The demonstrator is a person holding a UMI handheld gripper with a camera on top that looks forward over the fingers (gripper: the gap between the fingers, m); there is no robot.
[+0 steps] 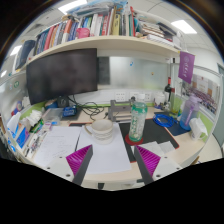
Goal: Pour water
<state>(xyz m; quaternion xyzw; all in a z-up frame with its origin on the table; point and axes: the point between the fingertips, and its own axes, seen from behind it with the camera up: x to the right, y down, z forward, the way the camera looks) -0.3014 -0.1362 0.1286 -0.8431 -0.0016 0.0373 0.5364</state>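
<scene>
**A:** How wide is the gripper?

**B:** Spread apart. Its two fingers show low down, each with a magenta pad on the inner face, and a broad gap lies between them. Nothing is held, nothing touches either pad. Only white paper lies in the gap.

**A:** And the thing for the water?

**B:** A clear bottle with a green label and a light cap stands upright on the desk, beyond the fingers and a little to the right of the gap, well apart from both. Just left of it, straight ahead, sits a pale bowl-like shape; I cannot tell what it is, nor whether anything is in it.

**A:** What else is hard to read?

**B:** On the left, a jumble of small packets and blue items runs together. On the right, a blue object lies near the bottle, and a dark bottle stands behind; labels are unreadable. Whether the clear bottle holds water I cannot say.

**A:** The room?

**B:** A cluttered light desk. A dark monitor stands at the left rear, a shelf of books runs above it, a purple poster hangs to the right, and ceiling lights glow overhead.
</scene>
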